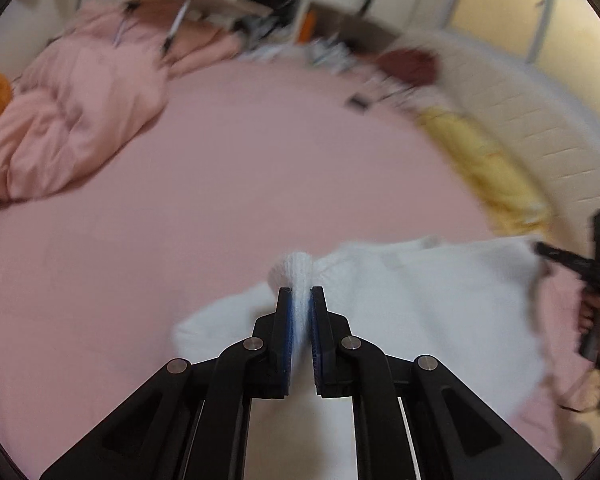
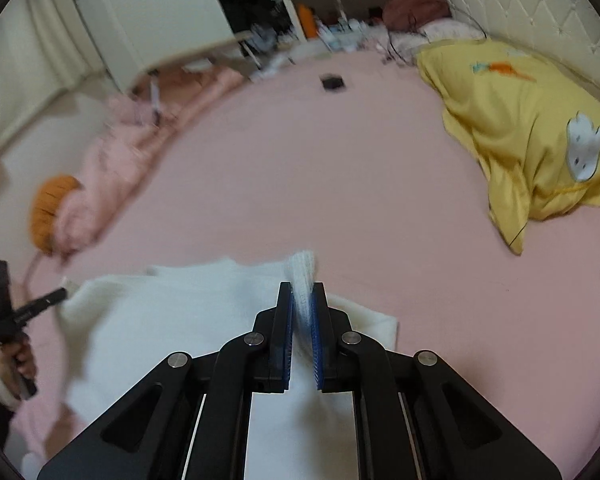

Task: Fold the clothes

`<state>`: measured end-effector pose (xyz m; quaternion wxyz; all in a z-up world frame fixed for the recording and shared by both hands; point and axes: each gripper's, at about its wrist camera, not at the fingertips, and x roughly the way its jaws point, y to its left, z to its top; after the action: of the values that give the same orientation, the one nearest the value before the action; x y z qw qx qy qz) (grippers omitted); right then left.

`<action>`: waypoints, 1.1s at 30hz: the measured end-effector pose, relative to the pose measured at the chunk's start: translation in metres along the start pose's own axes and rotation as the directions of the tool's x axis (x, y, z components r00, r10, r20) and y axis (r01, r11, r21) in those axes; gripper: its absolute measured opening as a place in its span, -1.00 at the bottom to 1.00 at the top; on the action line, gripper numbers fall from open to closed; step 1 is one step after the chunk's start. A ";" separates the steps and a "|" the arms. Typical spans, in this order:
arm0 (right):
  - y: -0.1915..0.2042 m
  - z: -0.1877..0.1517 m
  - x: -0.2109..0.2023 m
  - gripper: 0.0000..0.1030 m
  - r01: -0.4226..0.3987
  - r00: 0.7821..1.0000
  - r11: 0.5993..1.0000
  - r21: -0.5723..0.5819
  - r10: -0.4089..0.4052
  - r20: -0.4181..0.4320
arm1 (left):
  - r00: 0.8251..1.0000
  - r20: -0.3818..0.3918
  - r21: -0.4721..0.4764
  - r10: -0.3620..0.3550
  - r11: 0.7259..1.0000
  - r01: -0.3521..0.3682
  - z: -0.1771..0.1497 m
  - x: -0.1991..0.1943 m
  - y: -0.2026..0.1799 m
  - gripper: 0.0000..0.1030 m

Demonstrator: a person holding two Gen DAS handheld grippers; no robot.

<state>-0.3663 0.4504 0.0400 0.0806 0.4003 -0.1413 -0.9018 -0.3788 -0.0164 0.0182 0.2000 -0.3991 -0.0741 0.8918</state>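
Note:
A white knitted garment [image 1: 420, 300] lies spread on the pink bed sheet [image 1: 240, 180]. My left gripper [image 1: 300, 292] is shut on a ribbed edge of it, which bunches up between the blue pads. In the right wrist view the same white garment [image 2: 172, 320] stretches to the left, and my right gripper [image 2: 302, 288] is shut on another ribbed edge of it. Each view shows the other gripper at its side: the right gripper [image 1: 596, 272] held by a hand, and the left gripper [image 2: 24, 304] likewise. Both pictures are blurred.
A crumpled pink duvet [image 1: 68, 128] and an orange cushion [image 2: 50, 208] lie along the bed's far left. A yellow pillow [image 2: 532, 128] with a carrot and rabbit print rests by the padded headboard [image 2: 520, 8]. A small dark object [image 2: 332, 82] sits on the sheet. Cluttered shelves stand beyond.

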 end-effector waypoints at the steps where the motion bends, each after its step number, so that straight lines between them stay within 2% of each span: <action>1: 0.005 0.000 -0.012 -0.84 -0.019 1.000 1.000 -0.008 0.019 0.012 | 0.999 0.020 0.011 -0.025 1.000 0.024 -0.002 -0.020 -0.010 -0.84; 7: 0.028 -0.016 -0.126 -0.84 -0.140 0.988 0.985 -0.096 0.146 0.058 | 0.990 0.091 0.035 -0.111 0.993 0.109 -0.027 -0.135 -0.049 -0.84; 10: 0.032 -0.038 -0.188 -0.84 -0.168 0.983 0.974 -0.152 0.177 0.044 | 0.985 0.121 0.041 -0.122 0.992 0.118 -0.055 -0.198 -0.059 -0.84; 16: 0.021 -0.109 -0.269 -0.84 -0.223 0.975 0.943 -0.247 0.215 -0.061 | 0.994 0.052 0.015 -0.093 0.996 0.092 -0.145 -0.284 -0.057 -0.84; 18: 0.017 -0.145 -0.276 -0.84 -0.257 0.962 0.932 -0.257 0.223 -0.157 | 0.996 -0.009 -0.030 -0.089 0.996 0.089 -0.182 -0.291 -0.053 -0.84; 20: 0.014 -0.182 -0.269 -0.84 -0.255 0.948 0.934 -0.250 0.191 -0.256 | 0.993 -0.081 -0.096 -0.087 0.992 0.079 -0.227 -0.295 -0.045 -0.84; 23: 0.005 -0.235 -0.248 -0.84 -0.233 0.909 0.950 -0.210 0.137 -0.393 | 0.976 -0.198 -0.192 -0.086 0.980 0.047 -0.284 -0.281 -0.038 -0.86; 25: -0.006 -0.259 -0.234 -0.84 -0.201 0.885 0.968 -0.151 0.114 -0.450 | 0.962 -0.263 -0.235 -0.073 0.972 0.010 -0.309 -0.269 -0.037 -0.91; 28: -0.013 -0.286 -0.216 -0.84 -0.098 0.843 0.984 -0.147 0.004 -0.537 | 0.957 -0.283 -0.257 -0.063 0.966 -0.012 -0.318 -0.259 -0.044 -0.91; 29: -0.013 -0.292 -0.210 -0.84 -0.019 0.822 0.981 -0.193 -0.095 -0.561 | 0.951 -0.307 -0.247 -0.040 0.968 -0.039 -0.316 -0.253 -0.048 -0.76; 30: -0.016 -0.289 -0.208 -0.83 0.006 0.831 0.989 -0.151 -0.089 -0.549 | 0.948 -0.316 -0.242 -0.024 0.969 -0.056 -0.313 -0.247 -0.050 -0.48; 31: -0.020 -0.285 -0.206 -0.83 0.026 0.841 0.994 -0.104 -0.078 -0.535 | 0.951 -0.310 -0.249 -0.018 0.967 -0.063 -0.310 -0.241 -0.052 -0.30; 32: -0.023 -0.282 -0.204 -0.82 0.046 0.851 0.997 -0.056 -0.068 -0.520 | 0.954 -0.298 -0.269 -0.029 0.962 -0.055 -0.306 -0.231 -0.053 0.13; 33: -0.027 -0.278 -0.202 -0.63 0.065 0.861 0.998 -0.007 -0.059 -0.504 | 0.952 -0.304 -0.289 -0.045 0.956 -0.047 -0.304 -0.220 -0.051 0.45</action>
<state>-0.0256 0.4747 -0.0052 0.0837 0.6267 -0.1069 -0.7673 -0.0062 -0.0698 -0.0205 0.1473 -0.5583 -0.1732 0.7979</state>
